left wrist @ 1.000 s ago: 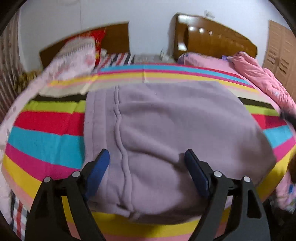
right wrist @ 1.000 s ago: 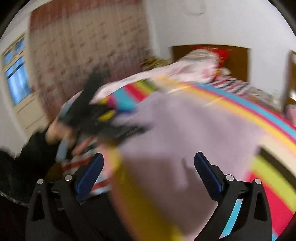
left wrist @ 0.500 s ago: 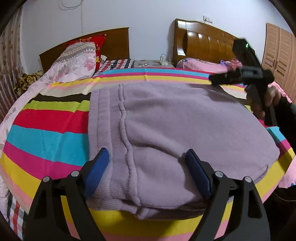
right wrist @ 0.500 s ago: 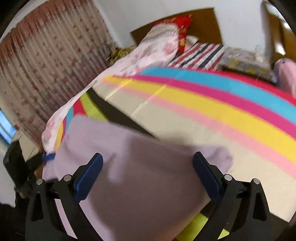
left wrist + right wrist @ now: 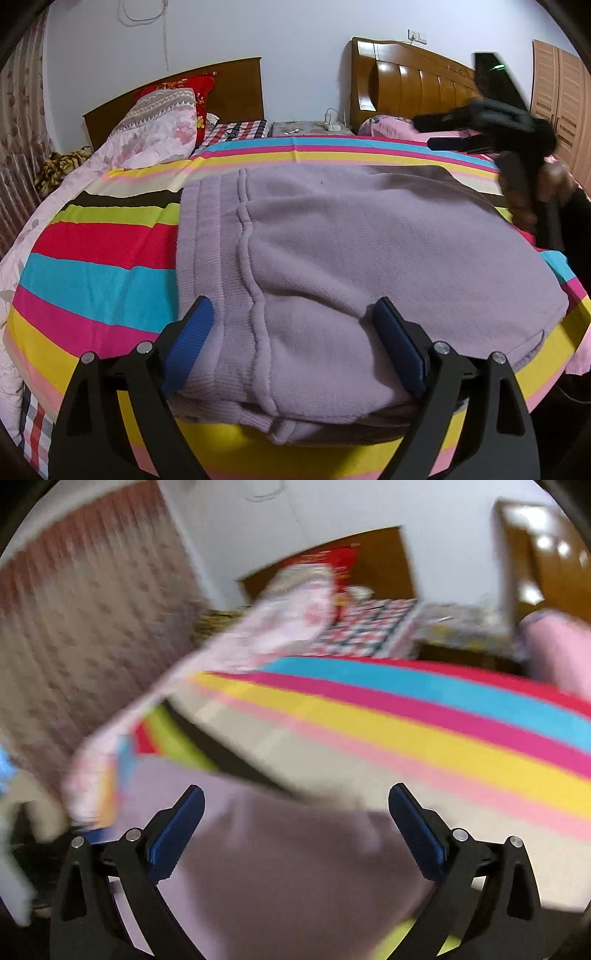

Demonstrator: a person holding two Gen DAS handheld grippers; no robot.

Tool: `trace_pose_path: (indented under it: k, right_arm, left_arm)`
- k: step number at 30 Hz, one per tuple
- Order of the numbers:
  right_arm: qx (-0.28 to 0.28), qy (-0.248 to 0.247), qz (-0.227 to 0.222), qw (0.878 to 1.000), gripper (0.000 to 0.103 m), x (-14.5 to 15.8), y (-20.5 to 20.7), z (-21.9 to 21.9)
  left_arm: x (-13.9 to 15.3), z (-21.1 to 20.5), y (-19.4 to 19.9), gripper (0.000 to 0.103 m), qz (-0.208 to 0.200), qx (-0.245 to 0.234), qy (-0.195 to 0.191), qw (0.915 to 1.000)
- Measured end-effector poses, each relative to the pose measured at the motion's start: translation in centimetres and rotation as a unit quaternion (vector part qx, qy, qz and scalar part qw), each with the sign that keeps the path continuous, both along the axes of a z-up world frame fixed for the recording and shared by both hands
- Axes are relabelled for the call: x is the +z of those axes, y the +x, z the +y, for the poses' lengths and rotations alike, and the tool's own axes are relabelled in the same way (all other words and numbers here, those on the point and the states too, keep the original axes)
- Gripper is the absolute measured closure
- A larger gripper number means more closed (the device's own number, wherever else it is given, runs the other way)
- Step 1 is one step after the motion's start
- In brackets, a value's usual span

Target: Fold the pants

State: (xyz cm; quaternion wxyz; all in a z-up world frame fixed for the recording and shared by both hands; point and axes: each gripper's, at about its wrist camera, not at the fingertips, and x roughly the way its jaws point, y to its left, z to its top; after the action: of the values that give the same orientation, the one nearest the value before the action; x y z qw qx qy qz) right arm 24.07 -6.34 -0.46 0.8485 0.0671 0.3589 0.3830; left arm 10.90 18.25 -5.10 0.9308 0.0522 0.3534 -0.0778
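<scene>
The lilac pants (image 5: 351,266) lie folded in a thick stack on the striped bedspread (image 5: 96,266), ribbed waistband at the left. My left gripper (image 5: 295,347) is open and empty, its blue pads straddling the near edge of the stack. My right gripper (image 5: 295,830) is open and empty, above the far right part of the pants (image 5: 280,867); that view is blurred. In the left wrist view the right gripper (image 5: 480,129) shows raised at the far right, above the bed.
A patterned quilt and red pillow (image 5: 166,118) lie at the head of the bed. Wooden headboards (image 5: 417,85) stand behind. A pink bundle (image 5: 554,650) lies at the right. A curtain (image 5: 85,627) hangs at the left.
The right gripper has swung away from the near side, across and up to the far right of the pants. The left gripper has stayed at the near edge, open.
</scene>
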Motion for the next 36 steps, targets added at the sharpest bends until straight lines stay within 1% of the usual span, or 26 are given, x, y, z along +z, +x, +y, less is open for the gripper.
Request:
trace_pose_path:
  k: [1, 3, 4, 5, 6, 7, 8, 9, 10, 11, 12, 14, 15, 17, 18, 19, 20, 22, 25, 27, 29, 31, 32, 33, 35, 36]
  right_arm:
    - [0.029, -0.012, -0.006, 0.999, 0.005, 0.1, -1.5, 0.7]
    - [0.079, -0.052, -0.012, 0.995, 0.004, -0.6, -4.3, 2.7]
    - [0.092, -0.073, -0.012, 0.993, 0.004, -1.2, -5.7, 3.3]
    - [0.091, -0.096, -0.018, 0.991, 0.004, -1.8, -6.7, 3.5]
    - [0.075, -0.120, -0.043, 0.989, 0.004, -2.1, -8.0, 3.5]
    - [0.059, -0.134, -0.054, 0.988, 0.005, -2.1, -8.7, 3.6]
    - [0.034, -0.146, -0.055, 0.987, 0.005, -2.4, -8.8, 3.2]
    - [-0.010, -0.154, -0.057, 0.986, 0.005, -1.8, -9.2, 2.4]
    - [-0.043, -0.150, -0.060, 0.986, 0.005, -1.4, -9.9, 1.5]
    - [-0.071, -0.135, -0.065, 0.986, 0.005, -0.9, -10.9, 0.7]
    - [-0.091, -0.101, -0.067, 0.988, 0.005, -0.3, -12.3, -0.5]
    - [-0.086, -0.048, -0.057, 0.993, 0.004, -0.2, -14.6, -1.6]
    - [-0.069, -0.044, -0.050, 0.995, 0.004, -0.6, -15.9, -1.1]
    - [-0.043, -0.066, -0.046, 0.996, 0.004, -1.6, -18.4, -0.3]
    - [-0.035, -0.087, -0.050, 0.994, 0.004, -2.5, -19.6, 0.3]
    - [-0.040, -0.102, -0.065, 0.992, 0.004, -3.1, -19.9, 1.1]
    - [-0.043, -0.109, -0.081, 0.990, 0.004, -3.8, -20.6, 1.0]
    - [-0.044, -0.110, -0.082, 0.990, 0.004, -4.4, -20.5, 0.7]
    - [-0.057, -0.091, -0.060, 0.992, 0.004, -3.4, -20.5, -0.1]
    - [-0.061, -0.064, -0.065, 0.994, 0.004, -2.9, -20.5, -0.3]
    - [-0.054, -0.058, -0.076, 0.994, 0.004, -2.9, -20.8, 0.0]
    - [-0.036, -0.087, -0.060, 0.994, 0.004, -4.0, -20.3, 0.9]
    - [-0.032, -0.109, -0.075, 0.991, 0.004, -4.1, -20.6, 1.4]
    - [-0.029, -0.122, -0.077, 0.989, 0.004, -4.0, -20.7, 1.7]
    - [-0.024, -0.133, -0.062, 0.989, 0.004, -3.1, -21.4, 1.7]
    - [-0.019, -0.125, -0.054, 0.990, 0.004, -2.7, -21.9, 1.4]
  left_arm:
    - [0.0, 0.0, 0.0, 0.015, -0.001, 0.000, 0.000, 1.0000]
    - [-0.1, 0.0, -0.1, 0.015, -0.003, 0.000, 0.001, 1.0000]
    - [-0.1, 0.0, -0.1, 0.015, -0.004, 0.000, 0.001, 1.0000]
    - [-0.1, 0.0, -0.2, 0.015, -0.006, 0.000, 0.000, 1.0000]
    - [-0.1, 0.0, -0.3, 0.015, -0.009, 0.000, 0.000, 1.0000]
    - [-0.1, 0.0, -0.3, 0.015, -0.010, 0.000, 0.000, 0.9999]
    - [-0.2, 0.0, -0.3, 0.015, -0.012, 0.000, 0.000, 0.9999]
    - [-0.2, 0.0, -0.3, 0.015, -0.013, 0.000, 0.000, 0.9999]
    - [-0.2, 0.0, -0.4, 0.015, -0.014, 0.000, -0.001, 0.9999]
    - [-0.2, 0.0, -0.4, 0.015, -0.015, 0.000, -0.001, 0.9999]
    - [-0.2, 0.0, -0.5, 0.015, -0.017, 0.001, -0.002, 0.9999]
    - [-0.3, -0.1, -0.5, 0.015, -0.019, 0.004, 0.000, 0.9998]
    - [-0.3, -0.1, -0.5, 0.014, -0.020, 0.005, 0.001, 0.9998]
    - [-0.3, -0.2, -0.5, 0.014, -0.022, 0.009, 0.003, 0.9997]
    - [-0.4, -0.4, -0.6, 0.014, -0.023, 0.010, 0.004, 0.9997]
    - [-0.4, -0.4, -0.6, 0.014, -0.023, 0.011, 0.004, 0.9997]
    - [-0.4, -0.5, -0.7, 0.014, -0.023, 0.011, 0.005, 0.9997]
    - [-0.4, -0.5, -0.6, 0.014, -0.022, 0.012, 0.005, 0.9997]
    - [-0.4, -0.7, -0.5, 0.013, -0.019, 0.017, 0.008, 0.9996]
    - [-0.3, -0.8, -0.5, 0.013, -0.019, 0.021, 0.010, 0.9996]
    - [-0.4, -1.0, -0.5, 0.012, -0.019, 0.025, 0.012, 0.9994]
    - [-0.3, -1.2, -0.4, 0.012, -0.018, 0.029, 0.013, 0.9993]
    - [-0.3, -1.2, -0.4, 0.012, -0.016, 0.030, 0.013, 0.9993]
    - [-0.1, -1.4, -0.3, 0.012, -0.014, 0.030, 0.016, 0.9993]
    - [0.3, -1.7, -0.5, 0.009, -0.009, 0.041, 0.029, 0.9987]
    - [0.6, -2.0, -0.8, 0.001, -0.008, 0.056, 0.040, 0.9976]
